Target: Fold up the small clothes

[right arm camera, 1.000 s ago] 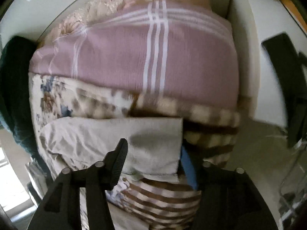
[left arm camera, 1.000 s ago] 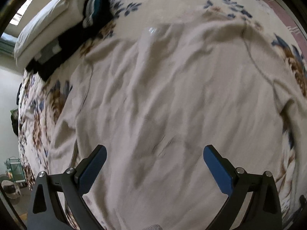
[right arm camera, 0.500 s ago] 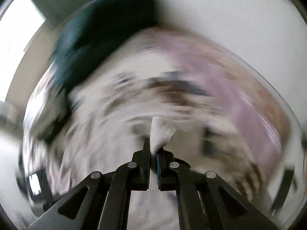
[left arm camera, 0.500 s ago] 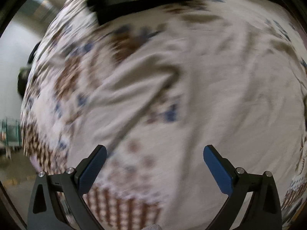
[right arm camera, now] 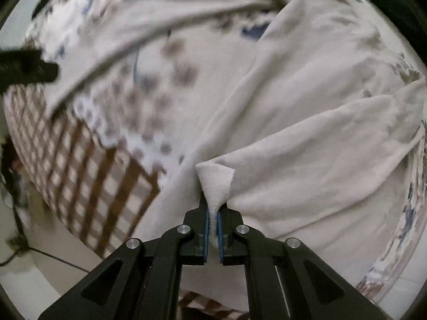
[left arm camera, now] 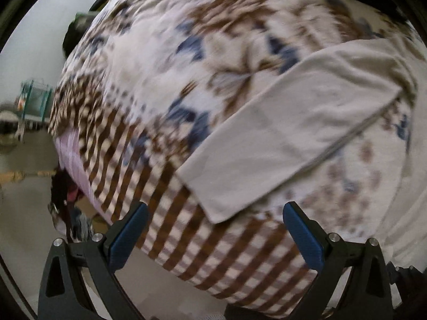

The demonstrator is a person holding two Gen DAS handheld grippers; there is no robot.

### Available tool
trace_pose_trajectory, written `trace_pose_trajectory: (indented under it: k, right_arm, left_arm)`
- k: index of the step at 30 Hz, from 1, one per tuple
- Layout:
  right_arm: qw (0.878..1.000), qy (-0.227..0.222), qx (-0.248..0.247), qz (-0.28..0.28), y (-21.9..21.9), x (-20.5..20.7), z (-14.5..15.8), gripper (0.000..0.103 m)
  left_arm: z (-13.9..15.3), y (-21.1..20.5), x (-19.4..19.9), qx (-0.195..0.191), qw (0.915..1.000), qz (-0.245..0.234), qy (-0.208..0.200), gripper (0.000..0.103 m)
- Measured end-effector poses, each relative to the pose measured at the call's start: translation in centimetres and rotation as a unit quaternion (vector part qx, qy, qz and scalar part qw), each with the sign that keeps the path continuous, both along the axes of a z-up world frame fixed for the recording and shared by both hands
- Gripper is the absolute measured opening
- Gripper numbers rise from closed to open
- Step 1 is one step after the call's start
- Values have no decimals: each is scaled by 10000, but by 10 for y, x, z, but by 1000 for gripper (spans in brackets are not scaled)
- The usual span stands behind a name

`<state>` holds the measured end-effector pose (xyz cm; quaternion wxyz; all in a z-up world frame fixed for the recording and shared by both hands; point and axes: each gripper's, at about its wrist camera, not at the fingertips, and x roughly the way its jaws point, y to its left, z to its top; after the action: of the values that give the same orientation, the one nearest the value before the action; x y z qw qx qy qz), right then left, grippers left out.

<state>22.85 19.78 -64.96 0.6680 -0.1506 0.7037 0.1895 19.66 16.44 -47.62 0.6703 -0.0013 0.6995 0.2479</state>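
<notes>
A beige long-sleeved garment lies on a bed with a floral and brown-checked blanket. In the left wrist view one beige sleeve lies flat, its cuff end pointing at my left gripper, which is open and empty just short of the cuff. In the right wrist view my right gripper is shut on a corner of the beige garment and holds that part lifted and folded over the body. The other sleeve stretches across the top left.
The bed edge runs just in front of my left gripper, with floor and a small teal rack beyond at the left. In the right wrist view a dark object shows at the left edge, and a cable on the floor.
My right gripper has shut on the garment's corner and swung it over the body. My left gripper has moved from above the body to the sleeve's cuff near the bed edge, still open.
</notes>
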Motion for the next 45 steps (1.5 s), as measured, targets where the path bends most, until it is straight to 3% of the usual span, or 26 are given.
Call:
trace_pose_trajectory:
  k: [3,6,8,10,12,13,14,15,16,17,18,19,20,21,22,23,26,29,32,36,37,39,42,45]
  right_arm:
    - [9989,411,-104,179,0,-7,-10,15]
    - [9956,808,478,-72,-16,-8,5,42]
    - [9953,681,561,-392,-36,-7,19,43]
    - [9931,581,559,-855,-64,-5,28,43]
    - [9868,512,526,-1445,-94,2,31,43]
    - [9838,485,502,-1651,-105,8,31,43]
    - [9812,432,414,-1836,-118,13,31,43]
    - [9781,350,337,-2026,-130,14,31,43]
    - [9752,306,279,-2175,-140,19,30,43]
    - [9706,289,249,-2375,-151,28,31,43]
    - [9642,286,249,-2624,-163,28,29,43]
    - [9580,297,269,-2838,-172,29,28,43]
    - [9497,342,320,-3096,-185,28,26,43]
    - [9417,373,331,-3327,-197,26,23,43]
    - [9366,371,321,-3471,-203,22,23,43]
    - [9302,362,323,-3639,-214,18,22,43]
    - [9193,296,359,-3908,-244,4,26,43]
    - [9195,219,418,-3901,-275,-8,36,43]
    - [9236,210,523,-3792,-310,-21,48,43]
    - [9227,331,754,-3765,-352,-36,65,43]
    - [9214,410,833,-3773,-361,-46,68,49]
    - [9181,599,935,-3804,-387,-66,69,64]
    - [9089,801,970,-3976,-417,-89,70,66]
    - [9003,865,848,-4180,-454,-105,60,66]
  left_arm:
    - [0,22,-12,-139,9993,359,-7,103]
    - [2,41,-24,-332,9963,785,-140,103]
    - [-3,58,-31,-699,9895,1230,-297,103]
    - [-11,78,-44,-1079,9755,1870,-433,103]
    - [-25,102,-63,-1586,9463,2735,-670,103]
    - [-31,108,-67,-1744,9366,2949,-729,103]
    - [-41,115,-72,-2042,9190,3269,-835,102]
    - [-46,117,-72,-2195,9098,3385,-974,99]
    - [-47,118,-70,-2246,9071,3390,-1082,99]
    - [-48,116,-63,-2250,9095,3262,-1258,99]
    - [-49,111,-53,-2194,9175,2994,-1426,95]
    - [-49,108,-46,-2119,9241,2810,-1488,73]
    - [-52,100,-34,-1974,9362,2475,-1527,56]
    - [-53,95,-28,-1926,9412,2313,-1537,25]
    - [-55,90,-22,-1848,9475,2100,-1550,12]
    - [-53,84,-18,-1723,9522,1920,-1637,7]
    - [-29,72,-15,-1516,9545,1625,-1991,4]
    - [12,56,-15,-1418,9530,1172,-2409,4]
    - [67,9,-1,-1559,9446,378,-2863,4]
    - [116,-86,16,-2222,9213,-862,-3074,4]
    - [120,-109,13,-2371,9158,-1079,-3057,4]
    - [121,-175,7,-2814,8997,-1780,-2823,4]
    - [102,-259,-11,-3254,8820,-2549,-2265,4]
    - [70,-318,-41,-3383,8726,-3097,-1680,4]
